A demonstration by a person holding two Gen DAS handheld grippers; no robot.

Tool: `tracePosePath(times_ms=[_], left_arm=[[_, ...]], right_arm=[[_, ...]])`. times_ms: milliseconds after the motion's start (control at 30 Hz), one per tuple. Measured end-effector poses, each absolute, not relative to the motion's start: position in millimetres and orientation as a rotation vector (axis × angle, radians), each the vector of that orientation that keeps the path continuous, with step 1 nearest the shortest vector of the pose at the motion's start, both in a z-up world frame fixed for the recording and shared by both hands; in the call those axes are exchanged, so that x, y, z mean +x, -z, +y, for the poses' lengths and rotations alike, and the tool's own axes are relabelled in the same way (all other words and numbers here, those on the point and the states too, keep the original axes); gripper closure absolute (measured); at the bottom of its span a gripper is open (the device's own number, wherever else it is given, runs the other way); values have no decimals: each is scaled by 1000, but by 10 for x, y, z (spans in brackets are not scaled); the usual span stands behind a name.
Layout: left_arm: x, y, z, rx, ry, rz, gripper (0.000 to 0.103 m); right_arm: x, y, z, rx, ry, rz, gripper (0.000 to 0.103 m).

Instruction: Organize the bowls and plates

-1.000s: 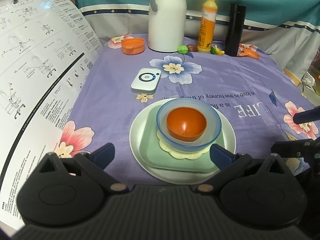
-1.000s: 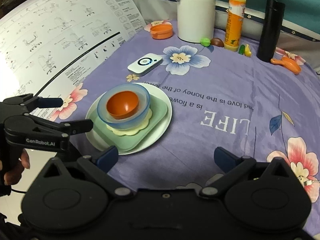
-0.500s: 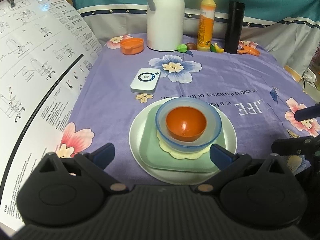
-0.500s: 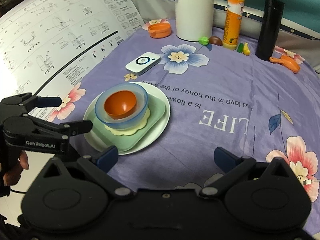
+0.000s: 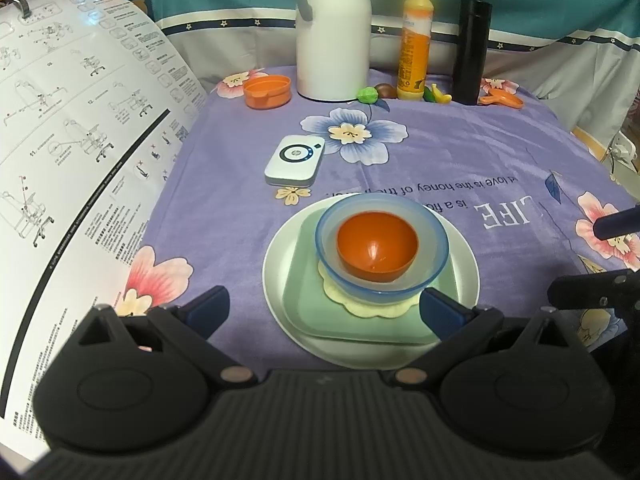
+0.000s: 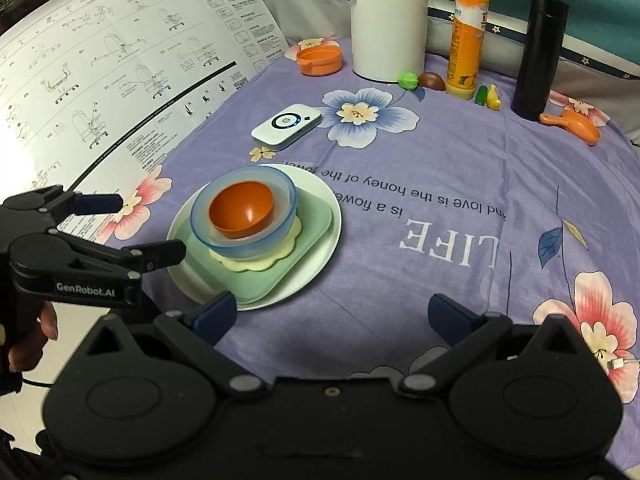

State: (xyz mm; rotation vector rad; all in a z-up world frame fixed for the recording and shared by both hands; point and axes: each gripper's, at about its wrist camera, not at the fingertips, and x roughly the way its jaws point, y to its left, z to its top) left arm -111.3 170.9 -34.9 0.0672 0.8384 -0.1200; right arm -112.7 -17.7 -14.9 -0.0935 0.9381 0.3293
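A stack sits on the purple floral cloth: a white round plate (image 5: 276, 292) (image 6: 324, 240), a green square plate (image 5: 308, 312) (image 6: 316, 216), a pale yellow scalloped dish (image 5: 372, 312) (image 6: 256, 265), a translucent blue bowl (image 5: 432, 256) (image 6: 288, 196) and an orange bowl (image 5: 376, 246) (image 6: 242, 210) on top. My left gripper (image 5: 324, 312) is open and empty, just in front of the stack; it also shows in the right wrist view (image 6: 138, 228). My right gripper (image 6: 332, 316) is open and empty, to the right of the stack; it also shows in the left wrist view (image 5: 588, 258).
A white remote-like device (image 5: 294, 160) lies behind the stack. At the back stand a white jug (image 5: 332, 32), a yellow bottle (image 5: 414, 48), a black flask (image 5: 472, 52), a small orange dish (image 5: 267, 90) and small toys. A large instruction sheet (image 5: 68, 160) hangs at the left.
Both grippers have drawn back a little from the stack. The stack itself has not moved.
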Motion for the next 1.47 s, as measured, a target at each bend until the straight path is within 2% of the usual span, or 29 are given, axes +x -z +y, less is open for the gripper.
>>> tracePosePath(times_ms=[1467], left_arm=[[-1061,396,1734,69,123,868,0]], right_arm=[[-1139,189,-186,-100,-331,951,0]])
